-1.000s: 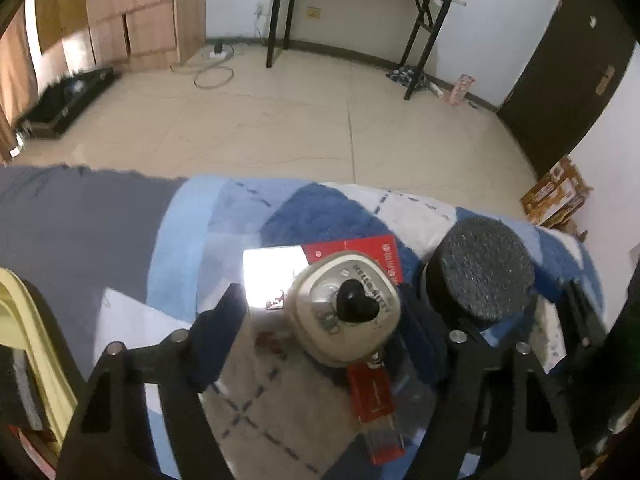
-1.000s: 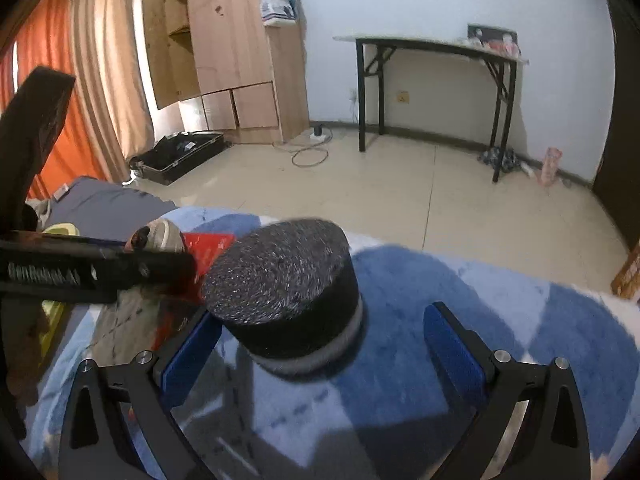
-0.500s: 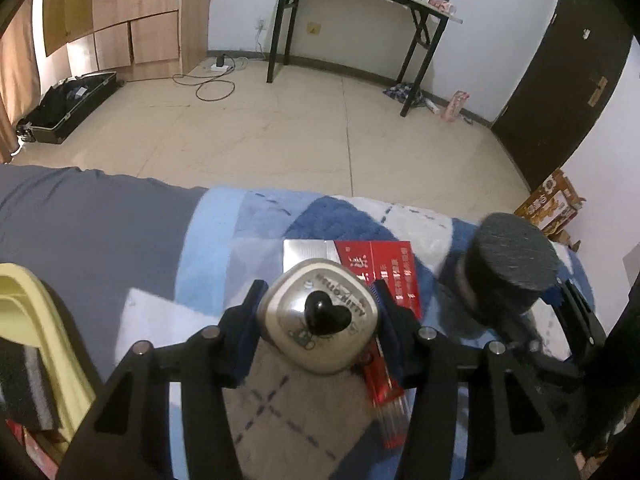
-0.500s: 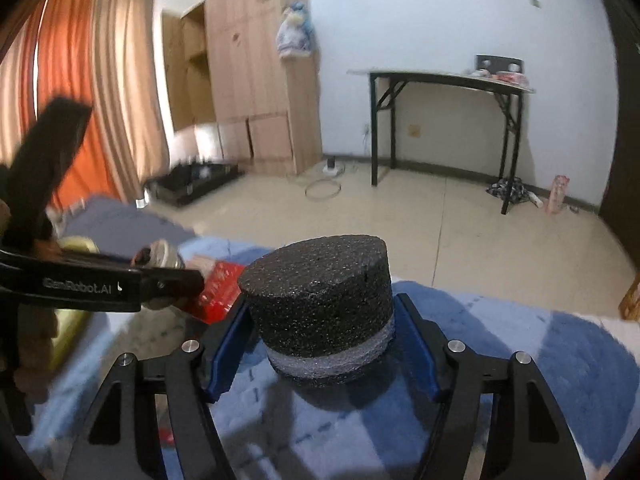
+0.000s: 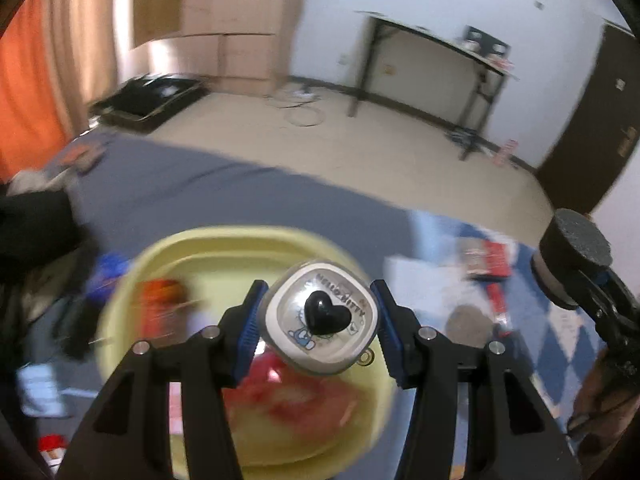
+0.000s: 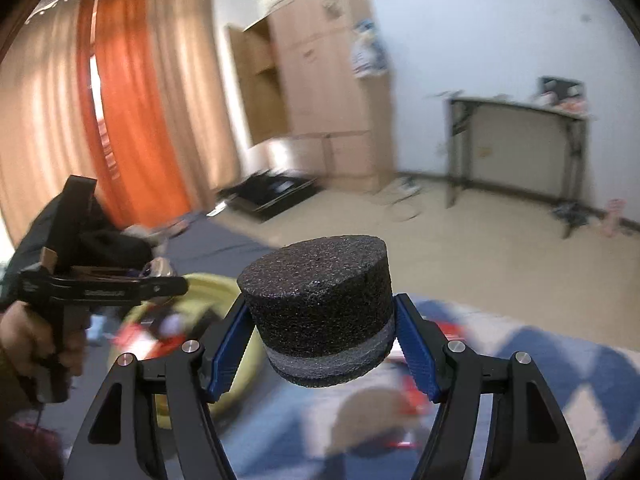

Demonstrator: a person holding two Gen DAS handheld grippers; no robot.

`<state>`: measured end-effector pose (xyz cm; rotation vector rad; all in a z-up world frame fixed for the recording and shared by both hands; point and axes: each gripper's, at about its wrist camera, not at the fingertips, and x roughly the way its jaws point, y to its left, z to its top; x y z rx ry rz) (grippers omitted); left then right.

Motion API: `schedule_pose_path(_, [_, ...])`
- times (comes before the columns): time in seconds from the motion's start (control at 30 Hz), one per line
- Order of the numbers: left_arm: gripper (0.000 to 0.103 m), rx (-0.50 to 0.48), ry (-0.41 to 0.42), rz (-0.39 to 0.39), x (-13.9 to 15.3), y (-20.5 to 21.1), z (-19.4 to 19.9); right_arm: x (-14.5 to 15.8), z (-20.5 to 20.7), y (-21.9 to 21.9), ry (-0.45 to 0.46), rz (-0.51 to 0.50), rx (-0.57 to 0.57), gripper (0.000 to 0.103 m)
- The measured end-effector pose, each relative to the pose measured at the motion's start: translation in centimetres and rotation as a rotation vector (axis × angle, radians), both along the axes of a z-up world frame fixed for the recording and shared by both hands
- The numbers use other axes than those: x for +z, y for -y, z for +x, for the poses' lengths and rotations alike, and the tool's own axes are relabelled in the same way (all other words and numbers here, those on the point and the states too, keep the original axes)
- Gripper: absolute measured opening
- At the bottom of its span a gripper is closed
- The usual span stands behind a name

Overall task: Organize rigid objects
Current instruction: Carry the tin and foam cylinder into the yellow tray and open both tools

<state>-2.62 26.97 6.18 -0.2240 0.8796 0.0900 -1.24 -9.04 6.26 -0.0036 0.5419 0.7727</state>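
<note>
Grippers both gripped something: my left gripper [image 5: 318,322] clamped the square tin [image 5: 320,322] above the yellow basin [image 5: 240,248]. My right gripper [image 6: 320,344] squeezed the black foam puck [image 6: 320,312], lifted off the blue blanket [image 6: 560,376].

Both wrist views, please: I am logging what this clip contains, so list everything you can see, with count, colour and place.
tin: one, silver-white with a black heart knob, held over the basin
foam block: one, black with a grey band, held above the blanket
basin: one, pale yellow, on the bed, blurred red things inside
blanket: one, blue and white check, on the bed
red packets: at least two, on the blanket, blurred
curtain: orange, at the left wall
wardrobe: one, light wood, a door open
desk: one, black legs, against the far wall
case: one, black, open on the floor
left gripper: black with blue pads, shut on the tin
right gripper: black with blue pads, shut on the foam block
hand: one, holding the left gripper's handle
</note>
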Motion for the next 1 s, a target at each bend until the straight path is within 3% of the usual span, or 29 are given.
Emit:
schedule_pose_path(0.13, [0.054,0.064,-0.069,0.015,-2.2,-5.2,-3.4,-1.9,-3.3,-6.8,0.008,-0.089,0.13,0.069])
schedule_pose_path(0.27, [0.054,0.054,-0.106,0.001,-4.7,-7.0,-5.4,-5.3,-4.9,-11.1,-0.005,-0.155,0.237,0.069])
schedule_pose_path(0.4, [0.054,0.057,-0.134,-0.02,-6.9,-7.9,-6.2,-7.3,-4.7,-13.4,-0.039,-0.192,0.259,0.069])
schedule_pose_path(0.6, [0.054,0.036,-0.127,-0.043,-8.0,-8.1,-5.8,-9.3,-4.1,-16.1,-0.015,-0.22,0.288,0.069])
schedule_pose_path(0.83, [0.054,0.045,-0.099,-0.08,-8.5,-8.3,-5.1,-8.4,-4.4,-18.9,-0.012,-0.215,0.298,0.07])
schedule_pose_path(0.9, [0.058,0.057,-0.091,-0.087,-8.4,-8.4,-5.0,-8.4,-5.1,-18.8,-0.012,-0.215,0.304,0.072])
schedule_pose_path(0.97, [0.085,0.076,-0.071,-0.111,-8.0,-8.6,-5.1,-7.7,-5.0,-19.2,-0.013,-0.216,0.297,0.079])
schedule_pose_path(1.0, [0.09,0.084,-0.058,-0.12,-7.8,-8.6,-5.2,-7.5,-5.0,-19.3,-0.017,-0.21,0.298,0.081])
